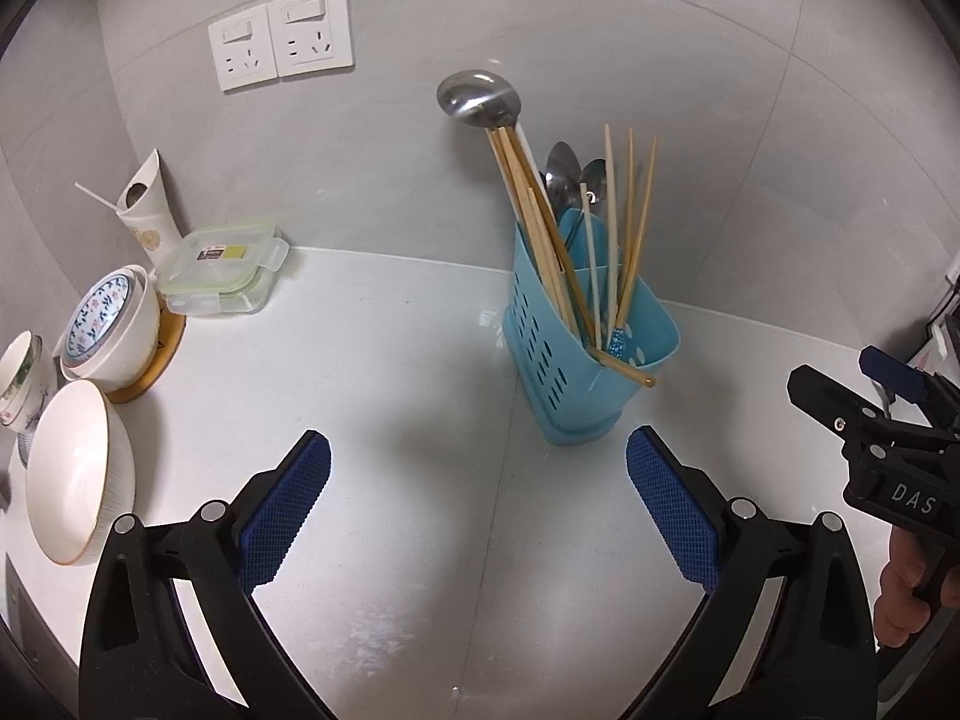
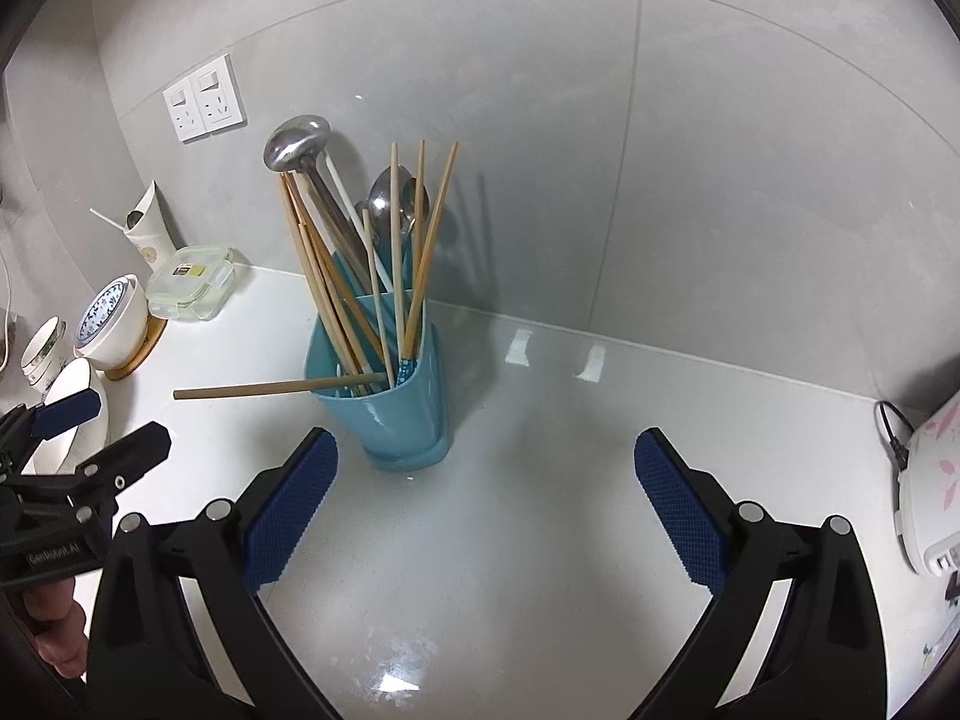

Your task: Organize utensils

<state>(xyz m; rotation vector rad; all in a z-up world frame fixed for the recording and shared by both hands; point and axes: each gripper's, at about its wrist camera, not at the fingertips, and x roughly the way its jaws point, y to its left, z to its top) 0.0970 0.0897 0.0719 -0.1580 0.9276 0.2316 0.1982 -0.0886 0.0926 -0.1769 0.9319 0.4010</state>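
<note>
A blue utensil holder (image 1: 576,360) (image 2: 399,414) stands on the white counter near the wall. It holds several wooden chopsticks (image 1: 624,222) (image 2: 414,252), a steel ladle (image 1: 477,97) (image 2: 295,141) and spoons (image 1: 564,171) (image 2: 387,195). One chopstick (image 2: 270,389) lies across the rim, sticking out to the side; its tip shows in the left wrist view (image 1: 630,369). My left gripper (image 1: 478,468) is open and empty, just in front of the holder. My right gripper (image 2: 486,468) is open and empty, to the holder's right.
At the left stand white bowls (image 1: 78,474) (image 2: 114,324), a patterned cup (image 1: 21,372), a clear lidded container (image 1: 222,267) (image 2: 189,282) and a white vase (image 1: 147,210). Wall sockets (image 1: 279,36) are above. A white appliance (image 2: 933,486) sits at far right.
</note>
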